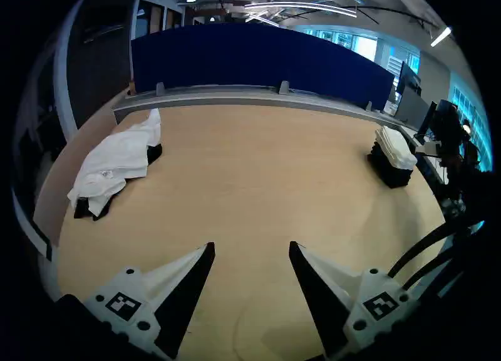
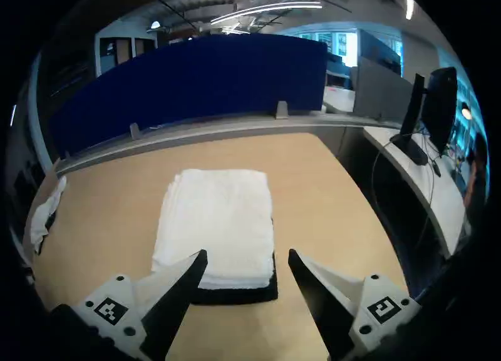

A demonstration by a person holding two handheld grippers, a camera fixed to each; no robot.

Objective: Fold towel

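1. While both grippers hover over the pale wooden table [image 1: 263,179], neither holds anything. The left gripper [image 1: 251,244] has its fingers spread wide above bare tabletop. The right gripper [image 2: 247,252] has its fingers just as wide apart and empty.
2. Task's thing: a crumpled white towel [image 1: 116,160] lies heaped over a dark support near the table's far left corner in the left gripper view, well apart from the left gripper. It is unfolded, with one end sagging toward the table edge.
3. A neat stack of folded white towels [image 2: 216,220] sits on a flat black tray [image 2: 235,293], just ahead of the right gripper's fingertips.
4. Judgement: folding of the crumpled towel has not begun, and a reach across to the heap looks due.
5. Risks:
   - A pinch into the bunched middle could catch several layers, so the cloth would not spread flat.
   - Dragging the towel could pull its dark support along, or tip the sagging end off the table.
   - The right gripper, so near the stack, could nudge the top towel askew on moving off.
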